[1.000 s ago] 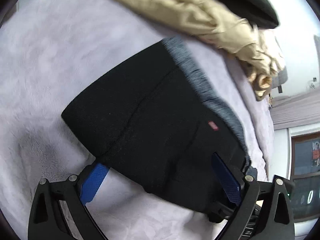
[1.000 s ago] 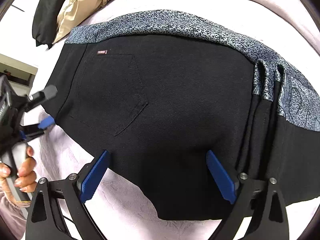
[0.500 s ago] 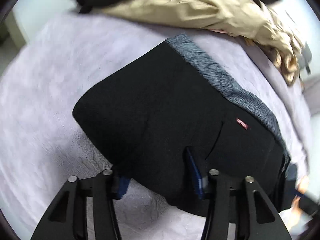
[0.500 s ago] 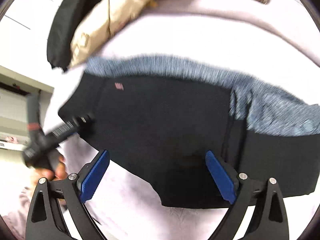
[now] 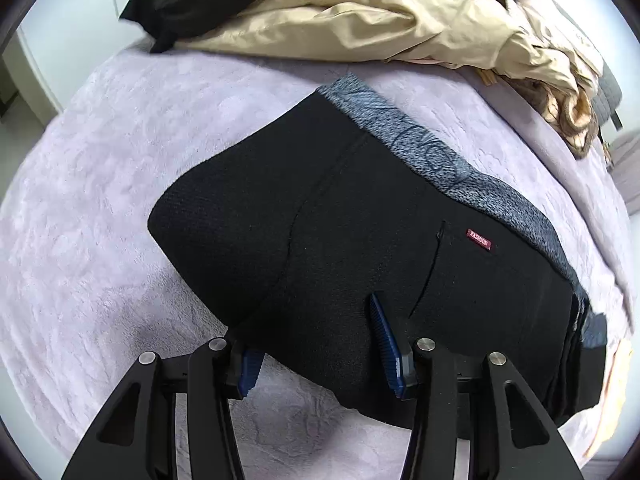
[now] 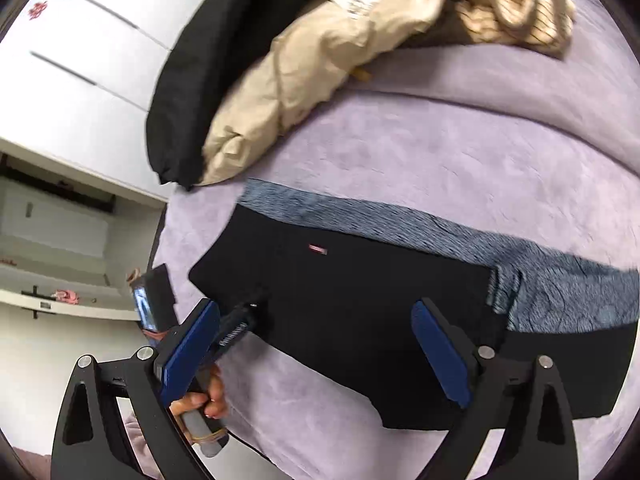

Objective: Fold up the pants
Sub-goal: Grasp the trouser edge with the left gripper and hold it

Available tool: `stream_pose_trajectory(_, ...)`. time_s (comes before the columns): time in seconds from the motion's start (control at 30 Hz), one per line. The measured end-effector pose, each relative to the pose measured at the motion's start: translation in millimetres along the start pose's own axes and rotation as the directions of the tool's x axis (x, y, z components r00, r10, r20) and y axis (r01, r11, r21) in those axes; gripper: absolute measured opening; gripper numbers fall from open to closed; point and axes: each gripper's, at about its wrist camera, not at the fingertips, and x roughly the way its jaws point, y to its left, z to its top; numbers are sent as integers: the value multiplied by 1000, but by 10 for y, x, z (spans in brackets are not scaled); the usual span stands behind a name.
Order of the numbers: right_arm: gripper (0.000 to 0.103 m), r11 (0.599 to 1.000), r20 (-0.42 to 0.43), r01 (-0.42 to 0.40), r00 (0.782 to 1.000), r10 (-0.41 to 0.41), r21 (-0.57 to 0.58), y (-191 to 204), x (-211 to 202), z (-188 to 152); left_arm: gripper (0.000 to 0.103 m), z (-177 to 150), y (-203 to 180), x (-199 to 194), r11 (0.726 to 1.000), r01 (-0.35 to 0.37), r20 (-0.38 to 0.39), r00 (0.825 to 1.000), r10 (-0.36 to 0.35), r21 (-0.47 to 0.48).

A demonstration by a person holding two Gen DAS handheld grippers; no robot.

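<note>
lilac plush bedspread (image 6: 460, 152) under black pants (image 5: 340, 240); white wardrobe (image 6: 80, 60), seemingly, behind.

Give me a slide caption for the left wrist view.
Left gripper pinching the near edge of black pants on a lilac blanket.

Bright, even daylight; soft shadows; heavy fisheye warp w/ dark corners; right view motion-blurred, left sharp.

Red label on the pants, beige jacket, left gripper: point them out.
red label (image 5: 479, 240), left wrist view, its middle.
beige jacket (image 5: 360, 20), left wrist view, crumpled body.
left gripper (image 5: 318, 340), left wrist view, midway between fingers.
</note>
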Motion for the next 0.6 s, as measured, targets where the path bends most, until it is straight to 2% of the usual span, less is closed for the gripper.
stream_pose_trajectory(0.07,98,999,-16,10,1000,-11,-42,108,71,25,48,-62,-126,-94,993,-56,63,997,50,102)
stream_pose_trajectory(0.13,98,999,-53,-4,999,2,-33,125,202,37,47,-163,-292,-148,963,-141,140,984,111,229)
stream_pose_trajectory(0.2,98,1000,-81,-25,996,25,5,98,333,68,47,-242,-391,-160,935,-185,175,975,136,303)
stream_pose_trajectory(0.27,98,1000,-99,-19,995,22,23,72,410,70,44,-232,-333,-142,948,-144,136,985,109,284)
stream_pose_trajectory(0.33,97,999,-114,-22,993,27,45,31,422,34,44,-148,-158,-83,980,-59,60,997,49,189)
stream_pose_trajectory(0.43,97,997,-106,-37,993,43,65,-43,321,-28,44,-62,-13,8,995,14,-21,1000,-11,102)
stream_pose_trajectory(0.53,96,991,-44,-98,994,103,91,-122,117,-103,44,-51,-20,32,996,12,-47,999,-8,90)
stream_pose_trajectory(0.6,95,975,9,-180,983,181,129,-204,-64,-171,44,-56,-56,50,995,-16,-53,998,22,96)
